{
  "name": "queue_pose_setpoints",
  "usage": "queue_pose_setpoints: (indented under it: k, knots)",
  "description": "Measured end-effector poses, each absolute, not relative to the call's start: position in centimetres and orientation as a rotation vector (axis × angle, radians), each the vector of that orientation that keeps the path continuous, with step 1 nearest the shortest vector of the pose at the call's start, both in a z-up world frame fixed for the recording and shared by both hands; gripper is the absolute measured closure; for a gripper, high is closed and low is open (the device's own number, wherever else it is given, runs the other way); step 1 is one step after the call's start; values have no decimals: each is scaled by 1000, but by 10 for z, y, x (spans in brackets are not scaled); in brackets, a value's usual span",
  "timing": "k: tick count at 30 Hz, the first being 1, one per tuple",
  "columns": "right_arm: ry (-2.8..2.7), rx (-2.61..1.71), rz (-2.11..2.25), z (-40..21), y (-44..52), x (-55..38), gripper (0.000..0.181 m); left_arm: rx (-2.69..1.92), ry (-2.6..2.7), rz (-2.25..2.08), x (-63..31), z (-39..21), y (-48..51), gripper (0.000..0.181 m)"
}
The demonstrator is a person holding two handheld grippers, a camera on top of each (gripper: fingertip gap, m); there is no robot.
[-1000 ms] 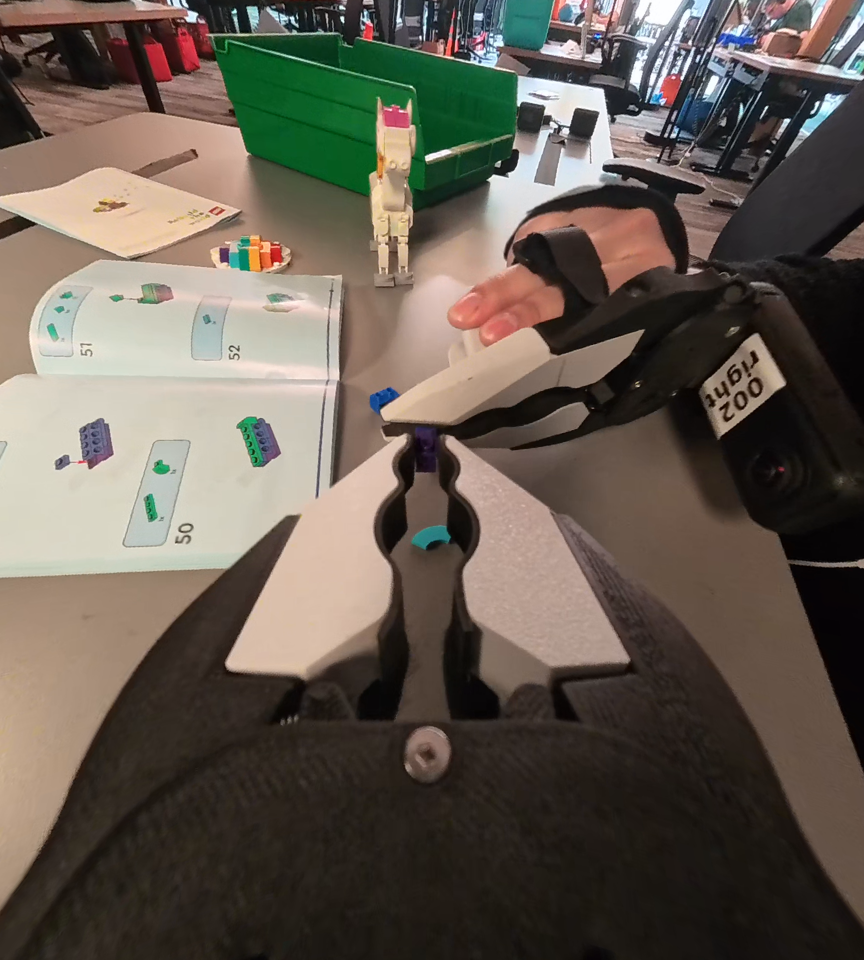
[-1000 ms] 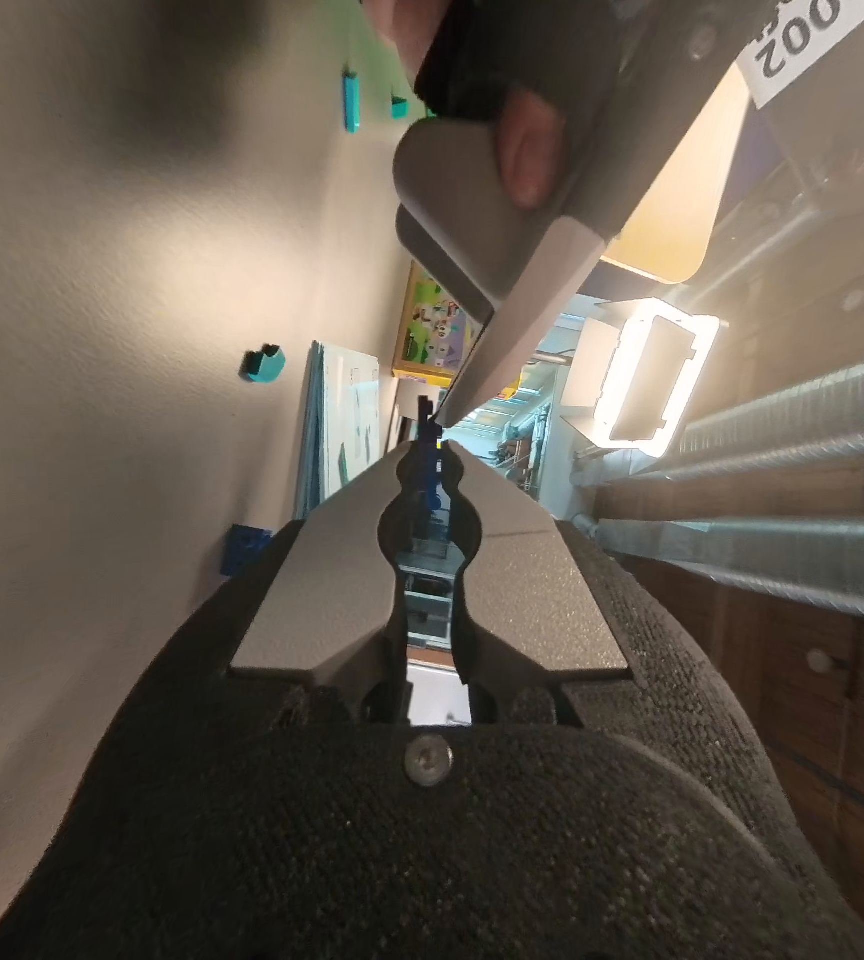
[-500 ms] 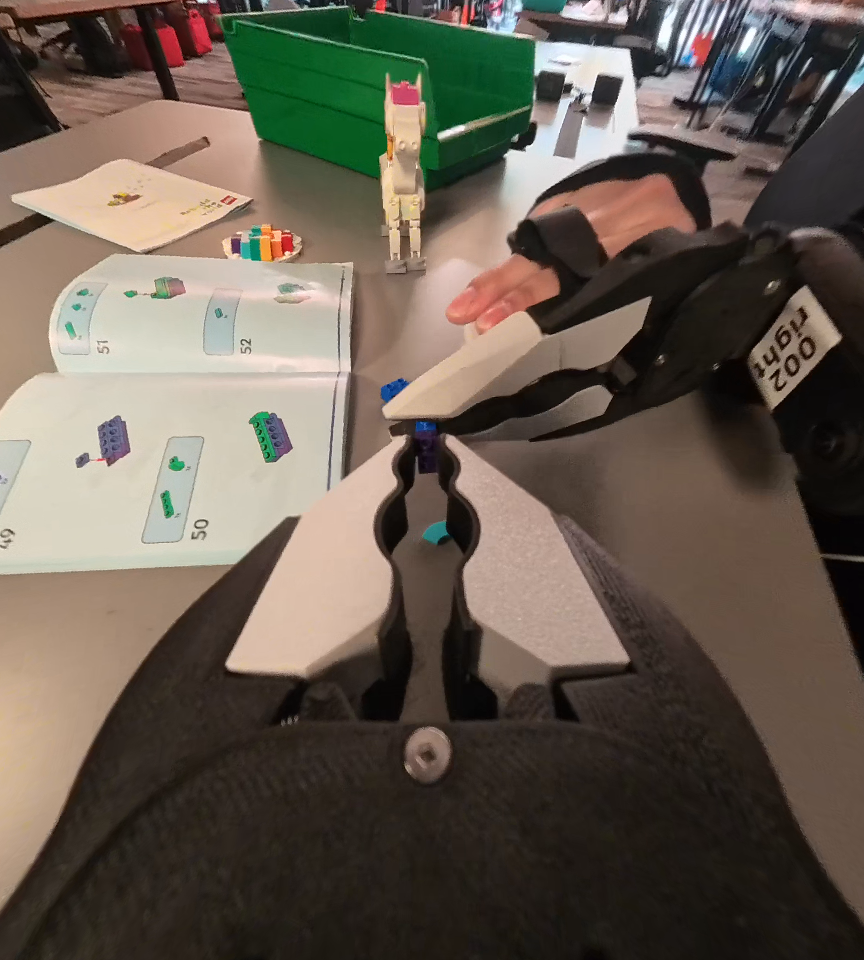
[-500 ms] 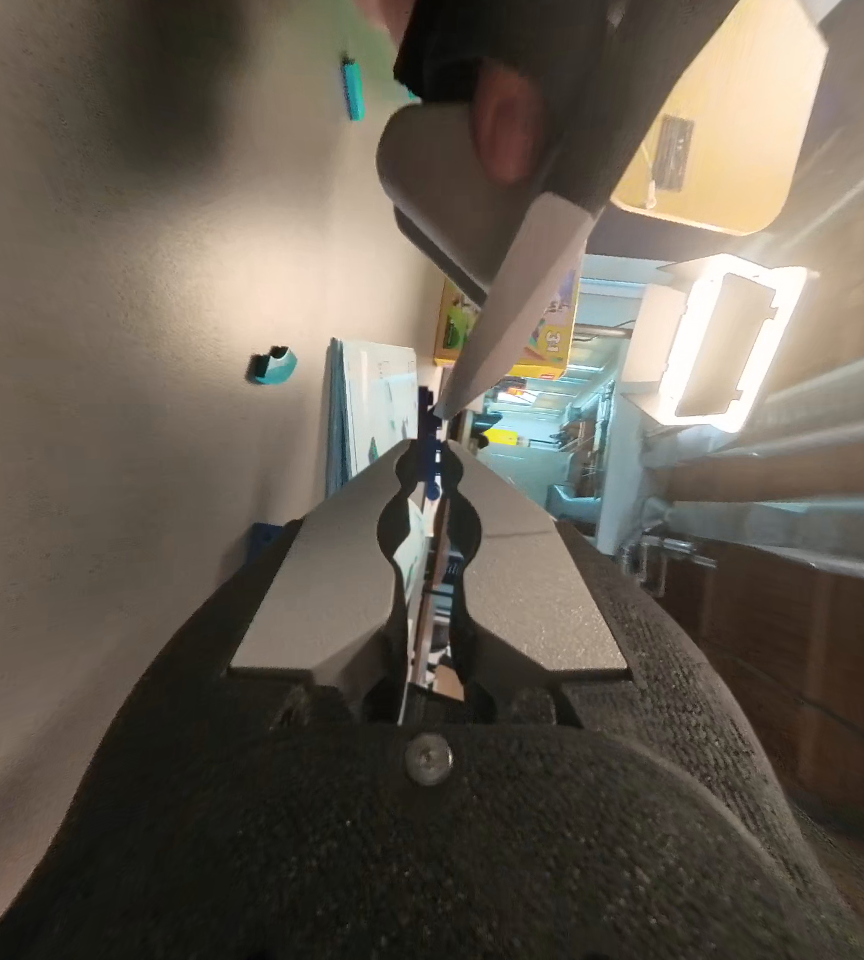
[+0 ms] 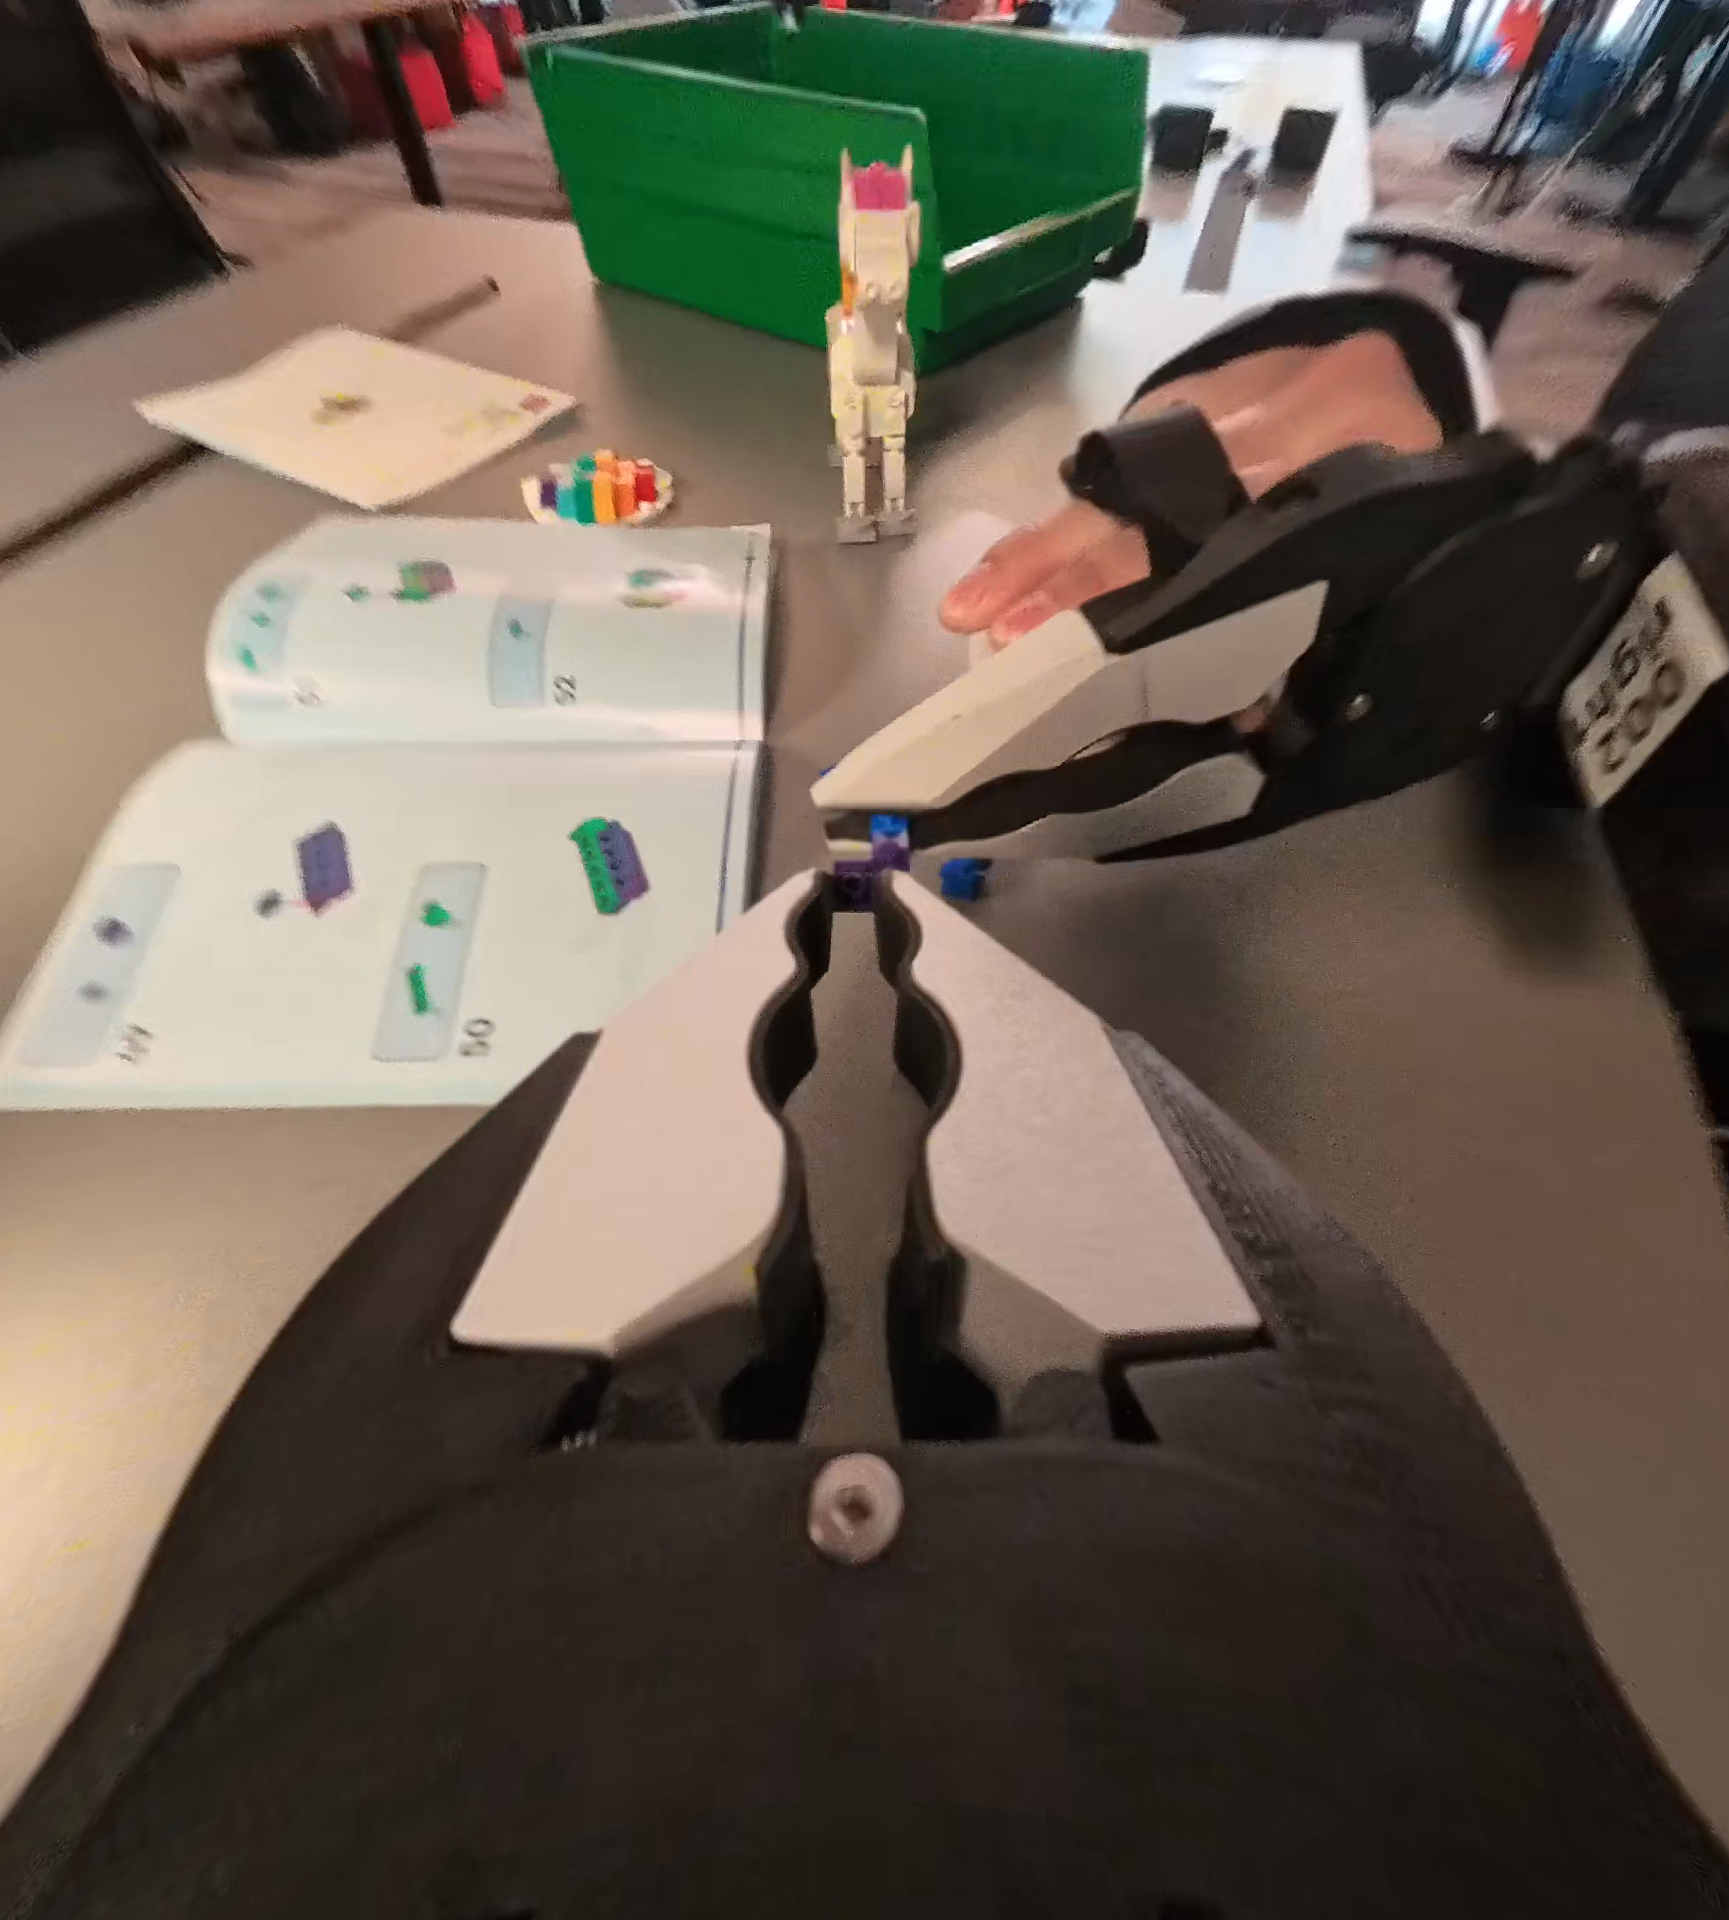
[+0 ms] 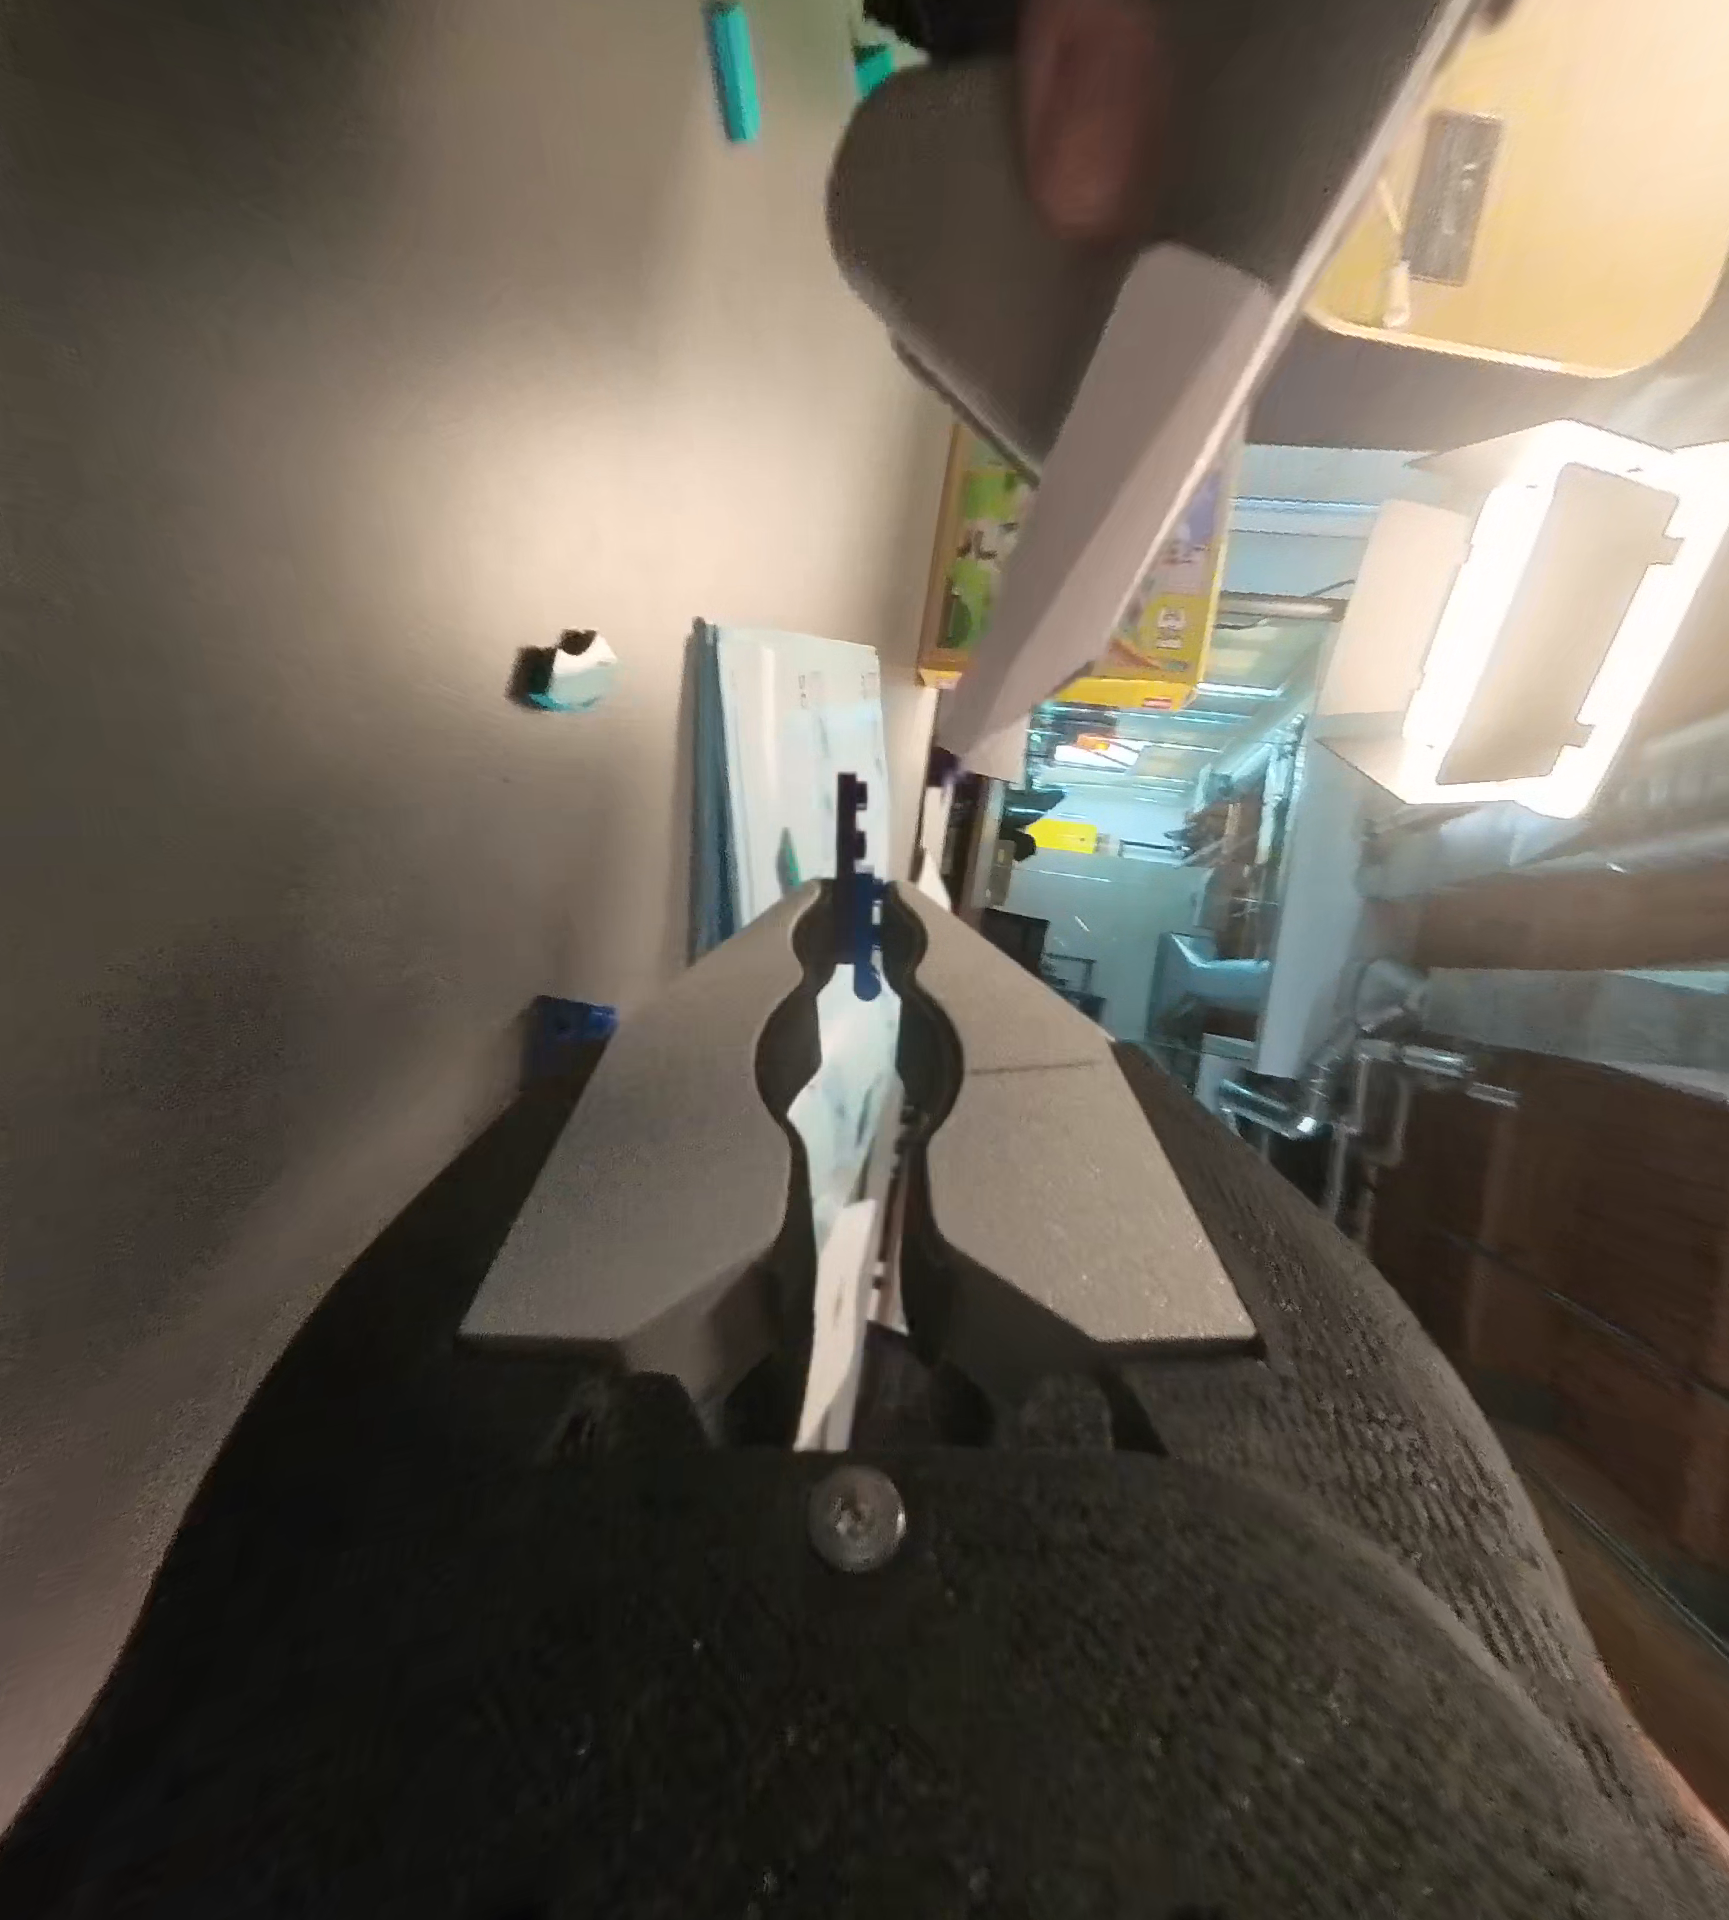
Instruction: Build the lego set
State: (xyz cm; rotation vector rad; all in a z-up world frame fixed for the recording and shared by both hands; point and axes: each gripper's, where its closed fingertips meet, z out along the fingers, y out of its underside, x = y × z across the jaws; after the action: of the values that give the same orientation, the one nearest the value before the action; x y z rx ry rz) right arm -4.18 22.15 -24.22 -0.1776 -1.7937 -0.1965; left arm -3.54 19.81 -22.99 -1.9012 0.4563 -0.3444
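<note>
In the left wrist view my left gripper (image 5: 852, 891) is shut on a small purple brick (image 5: 855, 889), held above the grey table (image 5: 1255, 1039). My right gripper (image 5: 865, 823) comes in from the right, shut on a thin blue piece (image 5: 887, 831) right above the purple brick. I cannot tell whether the two pieces touch. In the right wrist view, rolled sideways, my right gripper (image 6: 855, 896) pinches the blue piece (image 6: 855, 831), which sticks out past the tips. The left gripper's fingers (image 6: 1099, 499) hang close beside it.
A loose blue brick (image 5: 964, 876) lies under the right gripper. An open instruction booklet (image 5: 424, 831) lies to the left. Behind it are a plate of coloured pieces (image 5: 598, 488), a white llama model (image 5: 875, 343) and a green bin (image 5: 735, 177). A teal piece (image 6: 569, 675) lies on the table. Less than 4 cm separates the two grippers' tips. It is some 20 cm from my right tips to the white llama model (image 5: 875, 343).
Both grippers have lifted and shifted together, tips still close. The teal piece no longer shows between my left fingers, and the loose blue brick now shows right of the tips.
</note>
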Motion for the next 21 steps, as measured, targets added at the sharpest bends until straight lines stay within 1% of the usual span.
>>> queue_pose_setpoints:
  k: [1, 3, 11, 21]
  knots:
    - [-1777, -170, -205, -239, 221, -42, 175, -1915, 418, -426, -35, -231, 198, 174]
    - [-1757, -161, -212, -236, 221, -42, 175, -1931, 366, -518, -35, -234, 198, 174]
    - [-1738, -137, -246, -233, 221, -42, 175, -1865, 400, -561, -28, -224, 195, 174]
    - [-1737, -199, -231, -234, 220, -46, 175, -1911, 377, -567, -30, -231, 197, 174]
